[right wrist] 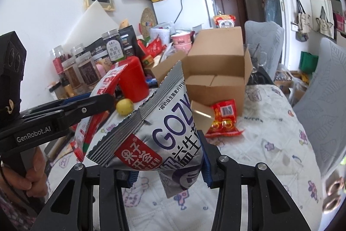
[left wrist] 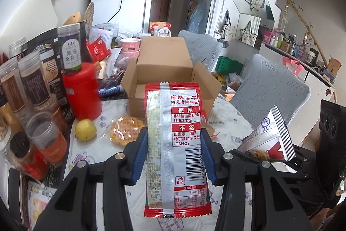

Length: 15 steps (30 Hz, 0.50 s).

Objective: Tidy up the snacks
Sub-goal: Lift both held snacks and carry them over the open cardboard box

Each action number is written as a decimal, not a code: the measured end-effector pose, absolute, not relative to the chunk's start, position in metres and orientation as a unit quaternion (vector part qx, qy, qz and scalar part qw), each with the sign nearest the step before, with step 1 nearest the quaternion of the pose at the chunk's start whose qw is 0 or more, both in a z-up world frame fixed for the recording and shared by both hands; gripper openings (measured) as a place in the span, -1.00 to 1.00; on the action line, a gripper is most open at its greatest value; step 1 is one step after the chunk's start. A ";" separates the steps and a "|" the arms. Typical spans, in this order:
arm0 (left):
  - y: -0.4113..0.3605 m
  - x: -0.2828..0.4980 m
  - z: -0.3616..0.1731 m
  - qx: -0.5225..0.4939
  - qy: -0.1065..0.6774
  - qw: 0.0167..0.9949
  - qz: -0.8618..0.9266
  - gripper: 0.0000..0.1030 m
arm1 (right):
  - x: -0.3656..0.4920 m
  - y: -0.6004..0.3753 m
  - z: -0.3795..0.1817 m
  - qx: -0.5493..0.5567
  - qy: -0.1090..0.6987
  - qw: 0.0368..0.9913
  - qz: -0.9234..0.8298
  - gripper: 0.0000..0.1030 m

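- Snacks are in both your grippers: your left gripper (left wrist: 174, 138) has its blue pads pressed on the two long edges of a red and white packet (left wrist: 174, 140), which stands upright between the fingers, barcode side toward the camera.
- Your right gripper (right wrist: 168, 157) is clamped on the lower part of a silver pouch (right wrist: 155, 133) printed with purple letters; the pouch tilts to the left, its crimped top edge uppermost.
- Both packets hang clear above the floral tablecloth (right wrist: 270, 144).
- Ahead of your left gripper sits an open cardboard box (left wrist: 164, 70), flaps up, with nothing visible on the part of its floor that shows.
- Just in front of that box lie a yellow waffle snack in clear wrap (left wrist: 126, 130) and, to its left, a yellow fruit (left wrist: 85, 129).
- Another red snack bag (right wrist: 223, 118) lies on the cloth against the box's front right corner.
- A red canister (left wrist: 82, 90) and a crowd of jars (left wrist: 32, 81) stand to the left.
- Your left hand (right wrist: 28, 176) grips the handle at the right camera's lower left.
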<state>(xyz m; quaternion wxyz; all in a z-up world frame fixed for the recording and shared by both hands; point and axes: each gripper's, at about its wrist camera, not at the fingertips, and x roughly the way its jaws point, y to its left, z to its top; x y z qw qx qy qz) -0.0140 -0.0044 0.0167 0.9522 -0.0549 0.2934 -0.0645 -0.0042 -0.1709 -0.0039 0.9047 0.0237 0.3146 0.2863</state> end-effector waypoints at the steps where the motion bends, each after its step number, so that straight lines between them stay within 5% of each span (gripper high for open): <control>1: -0.005 -0.009 0.020 -0.053 0.290 0.953 -0.066 -0.11 | 0.000 -0.170 -0.002 0.026 0.314 0.904 0.288 -0.13; 15: -0.007 0.053 0.044 -0.036 0.258 0.962 -0.079 -0.11 | 0.058 -0.166 0.032 0.012 0.281 0.914 0.292 -0.13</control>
